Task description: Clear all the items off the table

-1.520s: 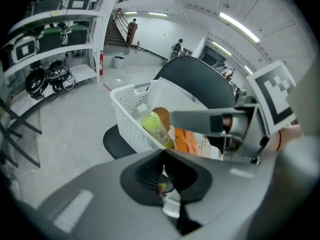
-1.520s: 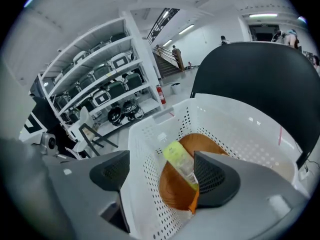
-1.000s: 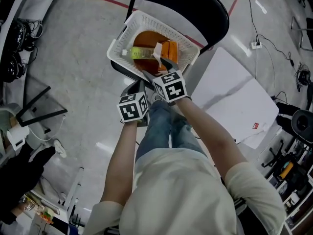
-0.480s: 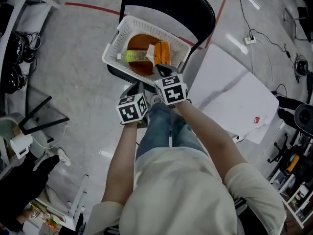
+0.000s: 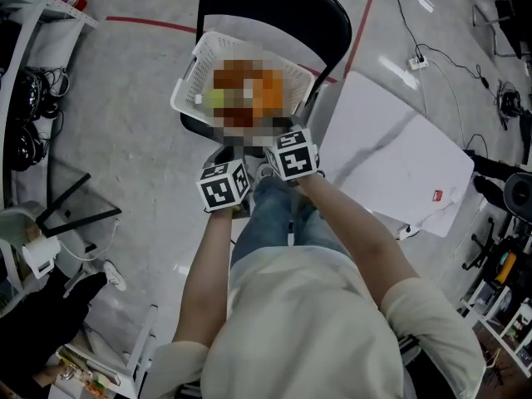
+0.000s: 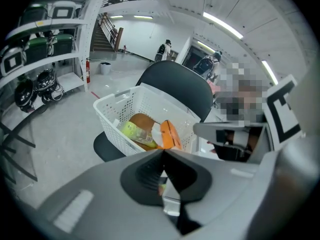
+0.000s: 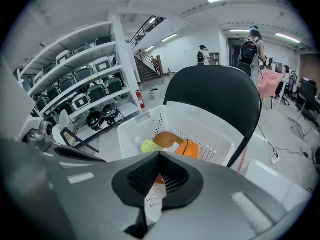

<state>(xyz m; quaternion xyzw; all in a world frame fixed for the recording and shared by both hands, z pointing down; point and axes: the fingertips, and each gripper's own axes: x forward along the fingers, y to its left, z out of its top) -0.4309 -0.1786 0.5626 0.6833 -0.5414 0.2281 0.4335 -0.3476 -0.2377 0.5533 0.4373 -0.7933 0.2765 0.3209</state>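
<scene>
In the head view, two hand-held grippers are held out side by side over the person's knees, the left hand-held gripper [image 5: 227,154] and the right hand-held gripper [image 5: 281,133], each carrying one marker cube. Just ahead of them one white perforated plastic basket [image 5: 186,83] sits on the seat of one black chair [image 5: 274,2]. Its contents are covered by a mosaic patch here. To the right of the chair stands one white desk [image 5: 399,160], with a small red-and-white thing [image 5: 435,194] near its outer edge, too small to identify. The left gripper view shows that gripper's two jaws pressed together with nothing between them. Beyond their tip is the basket, and three things can be counted in it: one yellow-green plastic bottle [image 6: 131,130] lying on its side, one brown rounded thing [image 6: 143,121] behind it, and one orange carton with a white end [image 6: 170,134] leaning at the right. The chair's backrest rises behind the basket. The right gripper view shows its two jaws likewise pressed together and pinching nothing. The same basket lies past them on the chair seat, and the same three things lie in it, close together in the middle, the bottle at the left and the carton at the right.
</scene>
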